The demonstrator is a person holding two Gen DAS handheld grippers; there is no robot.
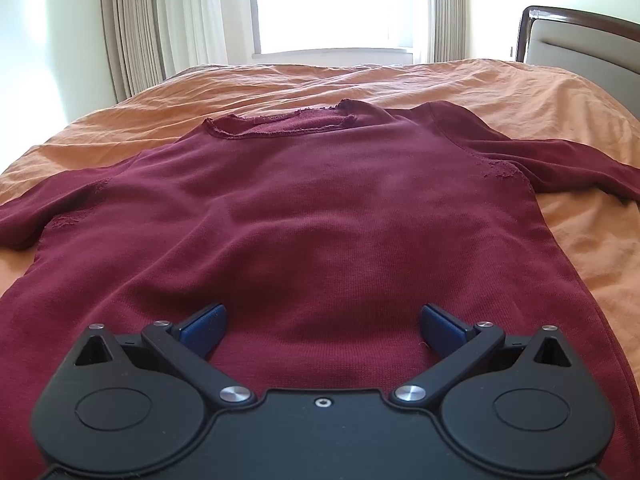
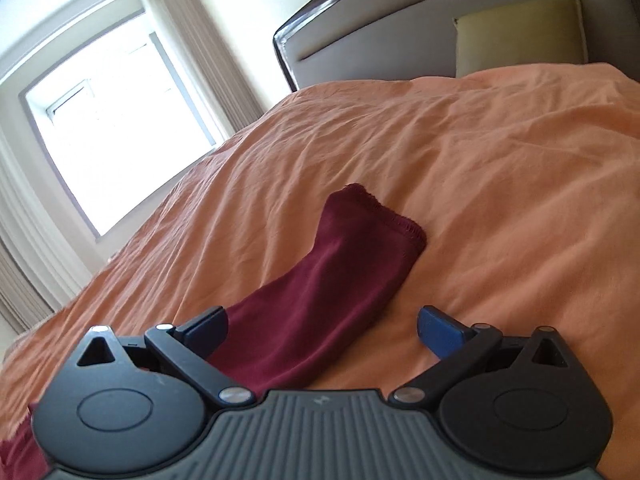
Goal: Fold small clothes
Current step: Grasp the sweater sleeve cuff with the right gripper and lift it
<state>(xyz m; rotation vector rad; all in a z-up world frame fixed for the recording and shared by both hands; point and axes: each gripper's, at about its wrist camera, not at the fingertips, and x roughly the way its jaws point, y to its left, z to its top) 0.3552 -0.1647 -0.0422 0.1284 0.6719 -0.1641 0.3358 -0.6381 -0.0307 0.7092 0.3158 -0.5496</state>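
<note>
A dark red long-sleeved top [image 1: 312, 216] lies flat on the orange bedcover [image 1: 500, 92], neckline [image 1: 280, 124] at the far end, both sleeves spread out to the sides. My left gripper [image 1: 322, 326] is open and empty, low over the top's lower body near the hem. In the right wrist view one sleeve [image 2: 320, 292] of the top stretches away across the bedcover [image 2: 500, 200], its cuff [image 2: 384, 212] at the far end. My right gripper [image 2: 322, 328] is open and empty, just above the sleeve, with its left finger over the cloth.
A padded headboard [image 2: 400, 40] with a dark wooden frame stands at the bed's right end, with a green pillow [image 2: 520, 36] against it. A bright window [image 1: 336, 4] with curtains [image 1: 140, 28] is beyond the far side of the bed.
</note>
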